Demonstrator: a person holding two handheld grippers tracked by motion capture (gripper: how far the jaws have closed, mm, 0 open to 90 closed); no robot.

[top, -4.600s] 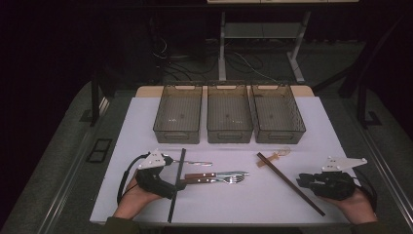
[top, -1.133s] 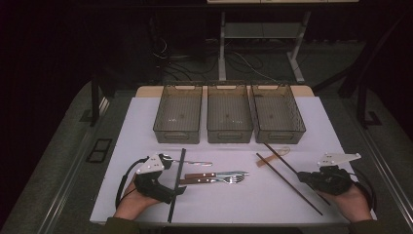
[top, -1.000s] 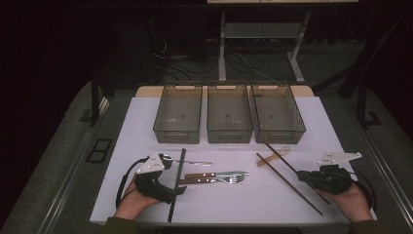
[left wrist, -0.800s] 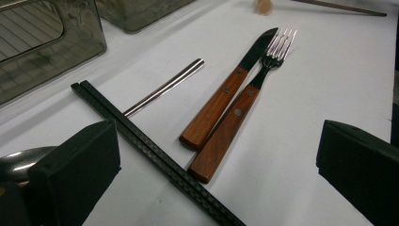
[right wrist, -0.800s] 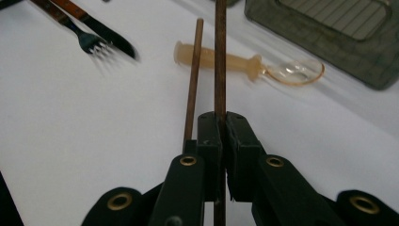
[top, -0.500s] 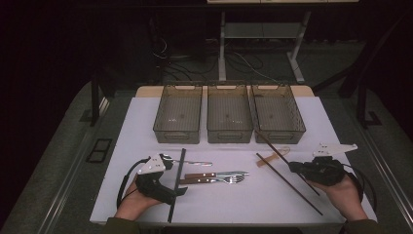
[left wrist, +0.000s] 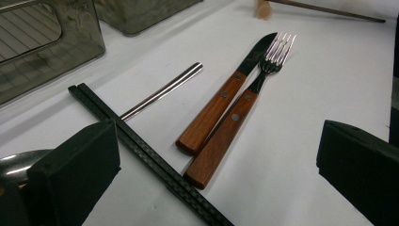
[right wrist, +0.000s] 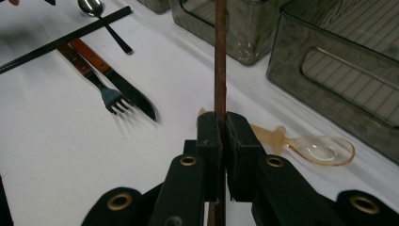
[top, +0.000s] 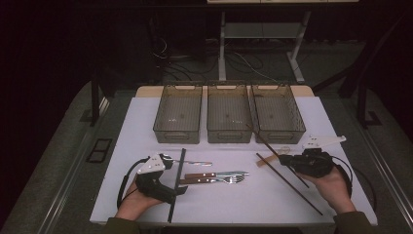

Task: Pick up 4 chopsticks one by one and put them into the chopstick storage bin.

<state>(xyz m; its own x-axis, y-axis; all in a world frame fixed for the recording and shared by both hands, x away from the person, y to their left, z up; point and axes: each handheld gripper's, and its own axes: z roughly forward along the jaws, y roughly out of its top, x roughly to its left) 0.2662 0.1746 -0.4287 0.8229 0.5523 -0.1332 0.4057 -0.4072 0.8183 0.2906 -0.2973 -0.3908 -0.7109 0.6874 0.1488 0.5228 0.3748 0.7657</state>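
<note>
White worktop (top: 146, 117), three smoky plastic bins (top: 227, 113) behind for sorting. Right tongs (right wrist: 221, 136) clamp a brown wooden chopstick (right wrist: 220, 56), lifted binward. Left tongs (left wrist: 211, 165) gape, holding nothing, over black chopsticks (left wrist: 141, 150).

Sat under dim light: white table (top: 146, 105), lit brightest, ringed by grey carpet (top: 58, 161). Beyond, lost in near-black gloom, stood a pale metal desk frame (top: 263, 34), with loose cables (top: 170, 58) strewn across the floor beneath.
</note>
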